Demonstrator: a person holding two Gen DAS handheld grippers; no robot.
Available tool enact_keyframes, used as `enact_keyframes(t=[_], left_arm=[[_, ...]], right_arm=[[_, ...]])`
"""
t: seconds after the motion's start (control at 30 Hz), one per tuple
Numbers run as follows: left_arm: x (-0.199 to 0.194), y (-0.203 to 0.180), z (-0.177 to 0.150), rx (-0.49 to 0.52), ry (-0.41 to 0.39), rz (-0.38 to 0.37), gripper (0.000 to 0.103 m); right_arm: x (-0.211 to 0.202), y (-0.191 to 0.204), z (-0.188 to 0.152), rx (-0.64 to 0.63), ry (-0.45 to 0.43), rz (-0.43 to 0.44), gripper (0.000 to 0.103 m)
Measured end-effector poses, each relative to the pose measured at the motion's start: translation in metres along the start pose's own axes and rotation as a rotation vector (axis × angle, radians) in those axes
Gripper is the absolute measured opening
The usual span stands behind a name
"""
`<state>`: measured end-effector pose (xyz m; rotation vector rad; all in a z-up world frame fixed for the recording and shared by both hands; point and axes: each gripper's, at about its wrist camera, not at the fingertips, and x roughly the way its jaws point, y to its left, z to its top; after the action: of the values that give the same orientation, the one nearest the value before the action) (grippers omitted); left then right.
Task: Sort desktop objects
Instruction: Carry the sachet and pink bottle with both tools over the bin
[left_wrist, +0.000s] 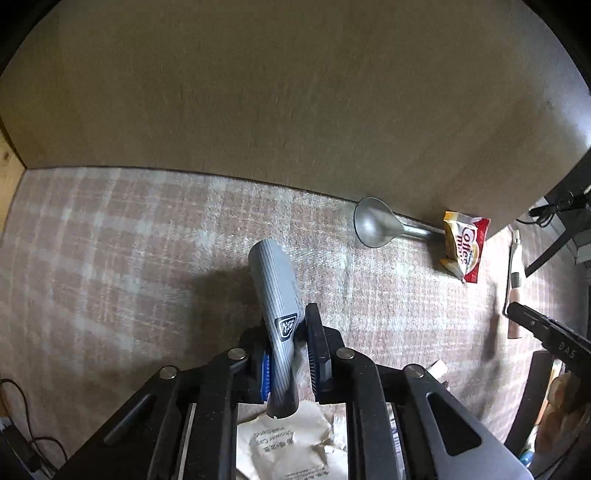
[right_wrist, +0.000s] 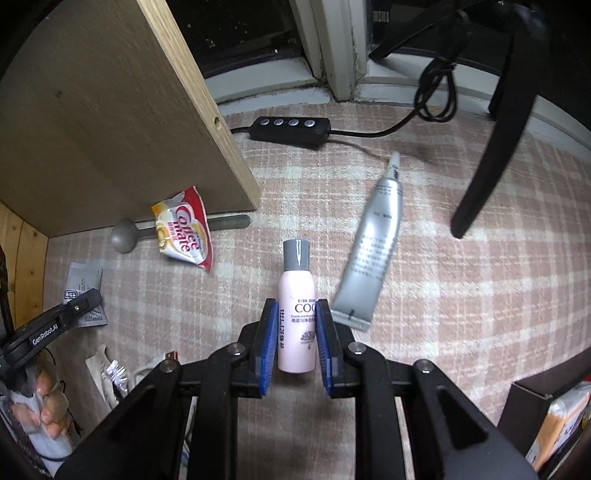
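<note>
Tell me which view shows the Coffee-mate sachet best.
The right wrist view: the sachet lies nearer the middle, its label readable, across the spoon handle. The left wrist view shows it small near the right edge, label sideways.

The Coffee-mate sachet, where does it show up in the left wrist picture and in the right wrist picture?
Left wrist: Coffee-mate sachet at right of centre, at the spoon's handle end below the wooden panel.
Right wrist: the sachet left of centre, lying across the spoon's handle.
Shared landmark: the grey metal spoon along the panel's foot.
</note>
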<state>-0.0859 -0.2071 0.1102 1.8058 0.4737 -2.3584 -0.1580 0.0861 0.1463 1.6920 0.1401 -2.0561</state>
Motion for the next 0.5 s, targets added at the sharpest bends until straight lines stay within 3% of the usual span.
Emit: enact_keyframes(t=[0.37,0.4,0.5], left_arm=[[-0.076,0.018,-0.045,0.084,-0.065,-0.047,0.014],[-0.085,0.017,-0.052,0.098,-0.073,-0.058,0.014],[-0.109,0.008,-0.061,0.142,-0.092,-0.092,0.014]], right_arm=[[-0.055,-0.023,-0.041,0.010,-0.053,0.022,0.020],[-0.041,-0.022,-0.014,0.020,-0.060,0.019,0.020],[-0.080,-0.029,-0.019,0.043,-0.090,0.024,0.020]])
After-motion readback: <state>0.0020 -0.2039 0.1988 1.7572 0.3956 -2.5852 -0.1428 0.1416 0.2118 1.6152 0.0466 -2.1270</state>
